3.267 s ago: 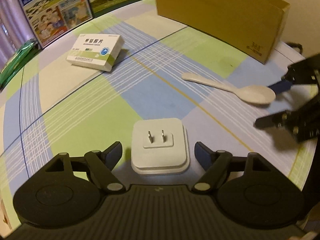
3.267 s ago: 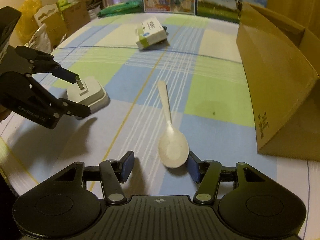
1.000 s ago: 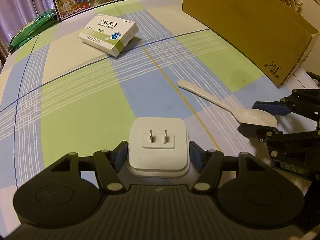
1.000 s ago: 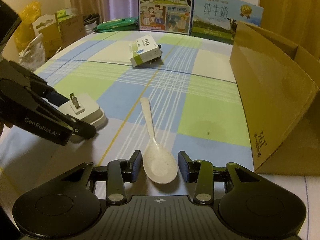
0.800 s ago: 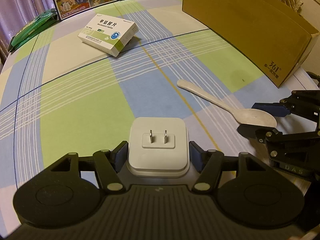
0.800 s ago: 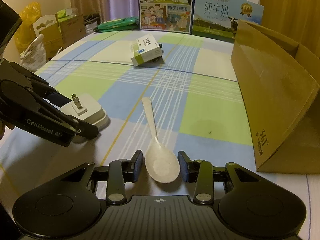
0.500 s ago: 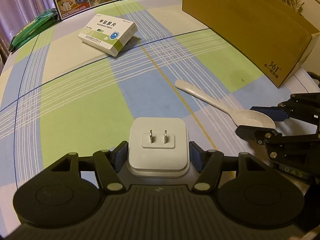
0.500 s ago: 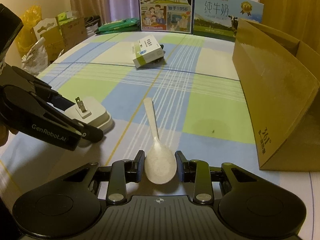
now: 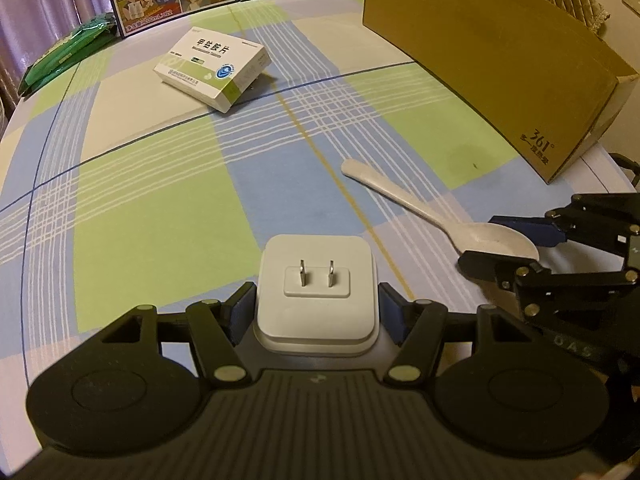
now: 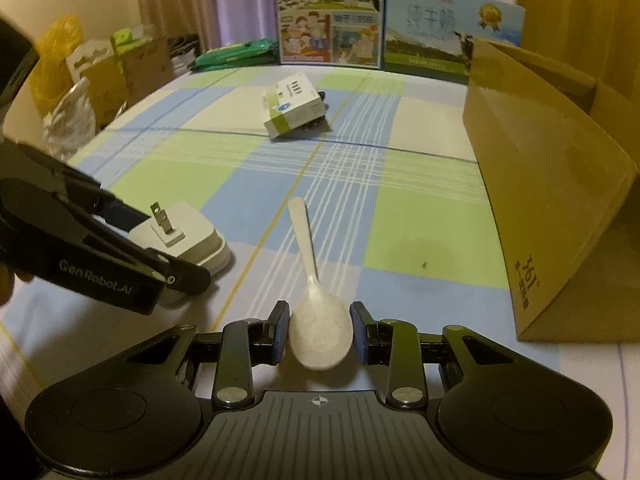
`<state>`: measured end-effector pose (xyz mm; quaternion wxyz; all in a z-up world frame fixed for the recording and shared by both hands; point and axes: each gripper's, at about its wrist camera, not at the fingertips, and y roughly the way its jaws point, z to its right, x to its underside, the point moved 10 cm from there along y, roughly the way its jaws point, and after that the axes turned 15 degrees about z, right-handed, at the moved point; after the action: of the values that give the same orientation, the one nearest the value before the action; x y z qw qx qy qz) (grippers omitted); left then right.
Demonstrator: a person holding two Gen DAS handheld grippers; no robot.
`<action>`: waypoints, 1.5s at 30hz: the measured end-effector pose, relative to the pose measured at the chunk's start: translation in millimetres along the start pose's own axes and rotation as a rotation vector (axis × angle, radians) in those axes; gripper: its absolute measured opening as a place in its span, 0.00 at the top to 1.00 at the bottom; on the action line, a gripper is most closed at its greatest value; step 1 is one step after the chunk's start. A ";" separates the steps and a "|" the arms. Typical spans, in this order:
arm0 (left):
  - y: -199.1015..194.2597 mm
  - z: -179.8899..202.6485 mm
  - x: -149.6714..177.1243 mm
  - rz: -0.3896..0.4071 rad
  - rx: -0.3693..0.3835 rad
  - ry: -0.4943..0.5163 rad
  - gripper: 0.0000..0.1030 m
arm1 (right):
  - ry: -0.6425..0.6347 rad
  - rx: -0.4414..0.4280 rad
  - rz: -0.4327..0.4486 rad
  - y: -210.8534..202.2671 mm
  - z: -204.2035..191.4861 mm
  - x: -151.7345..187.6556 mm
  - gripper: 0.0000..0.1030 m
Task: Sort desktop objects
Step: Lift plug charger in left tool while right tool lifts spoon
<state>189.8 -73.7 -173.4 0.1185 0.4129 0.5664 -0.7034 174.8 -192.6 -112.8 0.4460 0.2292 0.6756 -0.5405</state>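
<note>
Left gripper [image 9: 317,309] clamps the plug [image 9: 316,288]; right gripper [image 10: 319,333] pinches the spoon [image 10: 320,330]. Next, probably lift both toward the box [image 10: 552,184].

plaid table [image 9: 152,184], charger [image 9: 316,284], spoon [image 9: 440,220], medicine box [image 9: 212,66], cardboard box [image 9: 500,56]

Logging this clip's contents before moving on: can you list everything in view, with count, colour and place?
Charger: one, white, prongs up, between the left gripper's fingers.
Spoon: one, off-white, bowl between the right gripper's fingers.
Medicine box: one, white and green, far part of the table.
Cardboard box: one, brown, open, right side.
Milk cartons: two, blue and green, far edge.
Green packs: count unclear, far left edge.
Tablecloth: one, blue, green and cream check.
Left gripper: black, shut on charger.
Right gripper: black, closing round the spoon bowl.
</note>
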 end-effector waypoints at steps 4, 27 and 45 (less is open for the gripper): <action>-0.1 1.5 1.6 0.001 0.010 0.000 0.41 | -0.074 -0.011 0.005 -1.4 -6.1 2.4 0.69; -2.5 -1.1 2.6 0.014 0.016 -0.001 0.41 | -0.026 -0.025 -0.004 -0.2 3.9 5.2 0.63; -5.9 3.2 1.7 0.020 0.005 -0.006 0.41 | 0.018 -0.039 0.023 -6.1 -1.2 -1.9 0.70</action>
<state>183.5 -74.1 -170.5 0.1263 0.4167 0.5602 -0.7047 170.4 -193.0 -108.0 0.4505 0.2331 0.6872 -0.5201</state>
